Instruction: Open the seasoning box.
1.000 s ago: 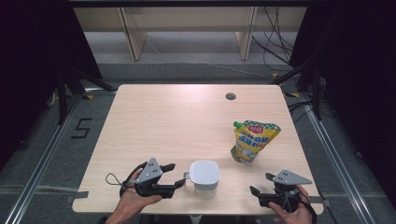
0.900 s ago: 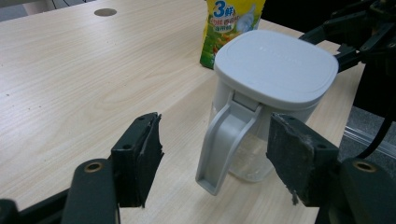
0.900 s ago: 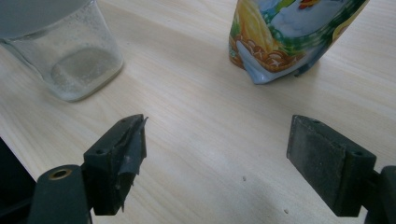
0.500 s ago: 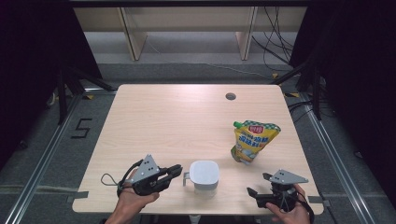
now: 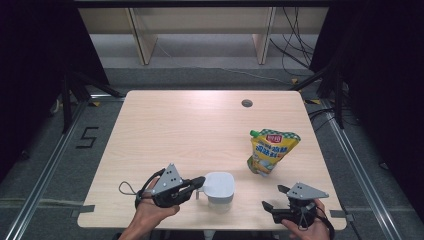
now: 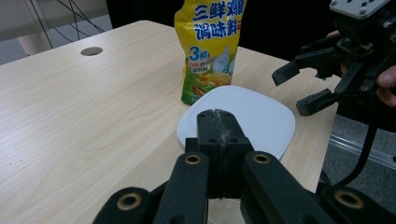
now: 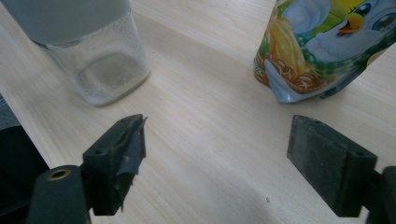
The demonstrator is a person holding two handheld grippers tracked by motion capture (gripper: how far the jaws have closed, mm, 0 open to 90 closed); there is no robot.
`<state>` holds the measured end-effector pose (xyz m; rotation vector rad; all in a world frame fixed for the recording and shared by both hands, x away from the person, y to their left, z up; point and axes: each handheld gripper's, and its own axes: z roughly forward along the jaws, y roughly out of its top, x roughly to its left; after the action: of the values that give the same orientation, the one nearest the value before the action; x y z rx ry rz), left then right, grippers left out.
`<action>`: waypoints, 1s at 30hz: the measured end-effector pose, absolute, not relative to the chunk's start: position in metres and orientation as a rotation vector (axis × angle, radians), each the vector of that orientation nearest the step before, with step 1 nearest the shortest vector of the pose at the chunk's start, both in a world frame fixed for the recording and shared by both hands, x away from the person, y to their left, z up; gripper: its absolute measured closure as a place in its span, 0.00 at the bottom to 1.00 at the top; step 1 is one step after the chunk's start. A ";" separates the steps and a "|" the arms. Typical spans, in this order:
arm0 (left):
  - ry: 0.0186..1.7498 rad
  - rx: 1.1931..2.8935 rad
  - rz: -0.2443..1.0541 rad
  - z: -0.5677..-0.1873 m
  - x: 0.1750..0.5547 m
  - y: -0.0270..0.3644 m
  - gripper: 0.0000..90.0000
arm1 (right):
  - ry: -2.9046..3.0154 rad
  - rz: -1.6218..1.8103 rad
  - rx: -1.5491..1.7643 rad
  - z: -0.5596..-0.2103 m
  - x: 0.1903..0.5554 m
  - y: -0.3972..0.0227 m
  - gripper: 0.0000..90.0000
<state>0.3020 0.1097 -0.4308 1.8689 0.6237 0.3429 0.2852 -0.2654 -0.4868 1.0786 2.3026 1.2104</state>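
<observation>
My left jaws: pressed flat together, pad against pad, nothing between them; they have just been closing
My left gripper (image 5: 199, 183): its tip lies just at the near-left edge of the white lid (image 6: 238, 121); whether it touches the lid I cannot tell
My right jaws: spread wide, bare tabletop between the two pads, holding nothing
My right gripper (image 5: 274, 198): near the table's front edge, apart from the jar, with the pouch farther off beyond it
Jar (image 5: 219, 189): clear glass with a white square lid, upright near the table's front edge, between my two grippers
Pouch (image 5: 270, 151): yellow seasoning bag, standing beyond and right of the jar
Table (image 5: 200, 125): pale wood, a round hole (image 5: 246, 103) near its far edge
</observation>
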 end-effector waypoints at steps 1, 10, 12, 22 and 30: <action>0.624 1.870 0.342 -0.432 0.303 0.110 0.99 | 2.300 1.218 1.086 -0.486 0.285 -0.265 0.25; 0.641 1.872 0.331 -0.439 0.310 0.106 0.99 | 2.319 1.237 1.044 -0.486 0.285 -0.264 0.36; 0.643 1.879 0.335 -0.439 0.309 0.105 0.99 | 2.329 1.242 1.062 -0.487 0.283 -0.262 0.42; 0.637 1.878 0.332 -0.440 0.309 0.105 0.99 | 2.330 1.318 0.908 -0.479 0.282 -0.251 0.64; 0.626 1.874 0.335 -0.440 0.310 0.106 0.99 | 2.276 1.401 0.819 -0.467 0.277 -0.239 0.86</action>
<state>0.3095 0.1058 -0.4401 1.8741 0.6255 0.3347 0.2773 -0.2387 -0.4667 0.8186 2.2764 1.4008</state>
